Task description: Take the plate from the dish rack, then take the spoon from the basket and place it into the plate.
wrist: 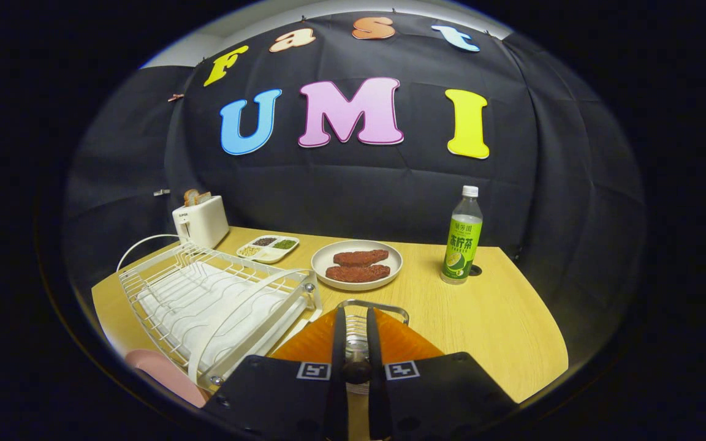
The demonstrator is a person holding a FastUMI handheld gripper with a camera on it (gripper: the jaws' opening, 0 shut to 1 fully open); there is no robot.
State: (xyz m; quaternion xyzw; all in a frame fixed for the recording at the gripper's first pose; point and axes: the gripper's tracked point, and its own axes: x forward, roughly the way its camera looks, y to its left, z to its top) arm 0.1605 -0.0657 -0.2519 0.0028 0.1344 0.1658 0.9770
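My gripper [356, 313]: the fingers are drawn nearly together, with a thin slit between them running straight ahead.
In the slit: a small shiny metal piece, which I take for the spoon [356, 350], fills the gap from one finger to the other. I cannot tell whether both fingers truly press on it.
Spoon's axis: so little of it shows that I can say only that the visible part lies along the slit, in line with my fingers. I cannot tell which end points away from me.
Orange plate [411, 344]: it lies flat on the table [500, 318], directly under my fingers, its ribbed surface spreading out on both sides of them.
Basket [372, 304]: a wire one, its rounded rim just past my fingertips at the far edge of the orange plate. Its thin crossbars show through the slit.
Pink thing [166, 375]: low on my left, beside the near corner of the rack. I cannot tell what it is.
Dish rack [206, 300]: white wire with a white tray under it, to the left of my fingers. Its long side runs away from me toward the toaster.
Beyond the basket: a pale plate [390, 272] holding two brown slabs of meat.
Left of that: a small divided tray [267, 248].
Far left: a white toaster [201, 222] with bread standing in it, behind the rack.
Far right: a green-labelled bottle [462, 240], upright, well apart from everything else.
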